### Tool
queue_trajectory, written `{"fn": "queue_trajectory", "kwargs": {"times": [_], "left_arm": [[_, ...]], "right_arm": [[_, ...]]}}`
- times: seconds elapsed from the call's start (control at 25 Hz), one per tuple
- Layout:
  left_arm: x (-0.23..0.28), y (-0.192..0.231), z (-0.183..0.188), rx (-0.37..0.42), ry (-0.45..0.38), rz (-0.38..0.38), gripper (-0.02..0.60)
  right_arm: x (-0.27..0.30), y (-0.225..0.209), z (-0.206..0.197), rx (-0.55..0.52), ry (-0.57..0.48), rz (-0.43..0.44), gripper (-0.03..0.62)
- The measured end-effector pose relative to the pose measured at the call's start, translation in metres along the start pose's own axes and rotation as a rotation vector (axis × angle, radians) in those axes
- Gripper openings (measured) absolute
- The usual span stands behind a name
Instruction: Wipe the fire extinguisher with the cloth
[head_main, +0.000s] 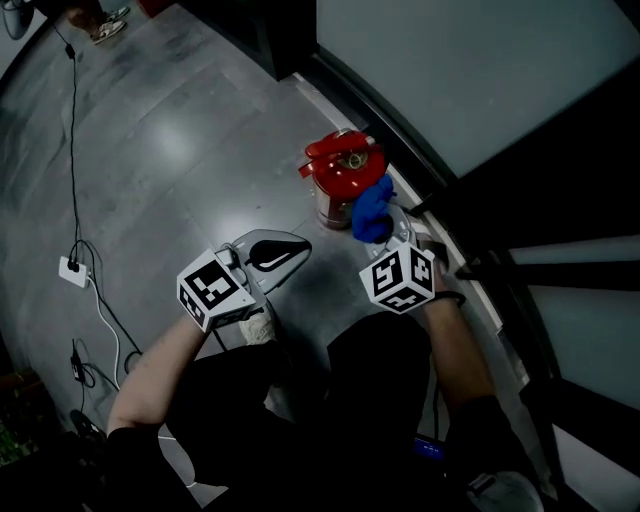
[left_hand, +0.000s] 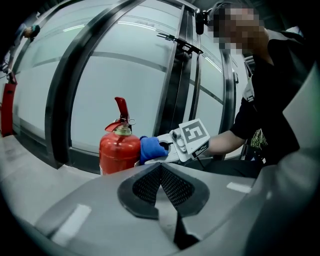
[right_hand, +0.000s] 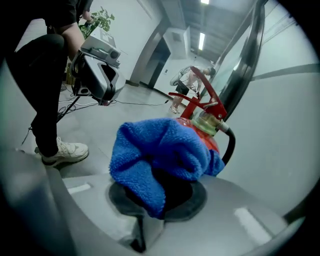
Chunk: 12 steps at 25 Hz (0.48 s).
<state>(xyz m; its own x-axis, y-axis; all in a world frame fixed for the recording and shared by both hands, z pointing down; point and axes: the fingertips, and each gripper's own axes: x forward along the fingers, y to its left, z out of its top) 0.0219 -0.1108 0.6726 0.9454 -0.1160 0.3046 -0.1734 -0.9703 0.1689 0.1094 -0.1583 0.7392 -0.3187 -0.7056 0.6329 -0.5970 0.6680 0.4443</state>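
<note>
Now | right tongs (head_main: 395, 228) clamped on bunched blue cloth (right_hand: 160, 150) | cloth pressed against upper side of red extinguisher (left_hand: 119, 152) | left tongs (left_hand: 161, 187) together, nothing between them, off to the left, facing the extinguisher | extinguisher upright on grey floor (head_main: 180, 150), just beside glass wall (head_main: 450, 70)

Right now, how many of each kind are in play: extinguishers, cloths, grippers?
Extinguisher: 1
Cloth: 1
Grippers: 2, left gripper and right gripper
Total: 4
</note>
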Motion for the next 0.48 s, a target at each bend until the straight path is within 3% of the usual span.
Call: {"fn": "queue_trajectory", "kwargs": {"times": [0.48], "left_arm": [[-0.001, 0.004, -0.015, -0.017, 0.028, -0.024, 0.006]], "right_arm": [[0.039, 0.031, -0.043, 0.045, 0.075, 0.13, 0.048]]}}
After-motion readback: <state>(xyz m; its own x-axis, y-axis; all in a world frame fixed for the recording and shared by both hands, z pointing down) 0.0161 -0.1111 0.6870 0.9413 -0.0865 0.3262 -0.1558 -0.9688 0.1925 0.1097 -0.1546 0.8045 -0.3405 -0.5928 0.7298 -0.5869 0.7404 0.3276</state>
